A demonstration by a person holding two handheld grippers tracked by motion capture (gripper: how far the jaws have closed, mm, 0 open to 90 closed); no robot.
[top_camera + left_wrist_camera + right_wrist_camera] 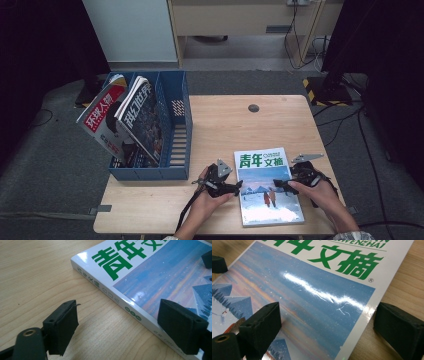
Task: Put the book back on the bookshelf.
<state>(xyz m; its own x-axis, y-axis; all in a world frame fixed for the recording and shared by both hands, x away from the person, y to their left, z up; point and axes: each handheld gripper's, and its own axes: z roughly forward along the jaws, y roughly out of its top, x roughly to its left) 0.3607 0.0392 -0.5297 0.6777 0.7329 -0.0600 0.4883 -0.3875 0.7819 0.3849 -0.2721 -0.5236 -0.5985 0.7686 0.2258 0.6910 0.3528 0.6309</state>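
Note:
A magazine [267, 192] with a green Chinese title and a snowy blue cover lies flat on the wooden table [225, 125], near the front edge. My left gripper [235, 187] is at its spine side and stands open. In the left gripper view [118, 315], one jaw hangs over bare wood and the other over the cover [150, 277]. My right gripper [280, 185] is open at the opposite edge. In the right gripper view [328, 315], one jaw is over the cover [312, 285] and the other over the table. Neither gripper presses on the magazine.
A blue file rack [177, 100] stands at the table's left rear, with several magazines [125, 120] leaning in it. A round cable hole [253, 108] sits near the far edge. A hand holds each gripper, coming in from the near side.

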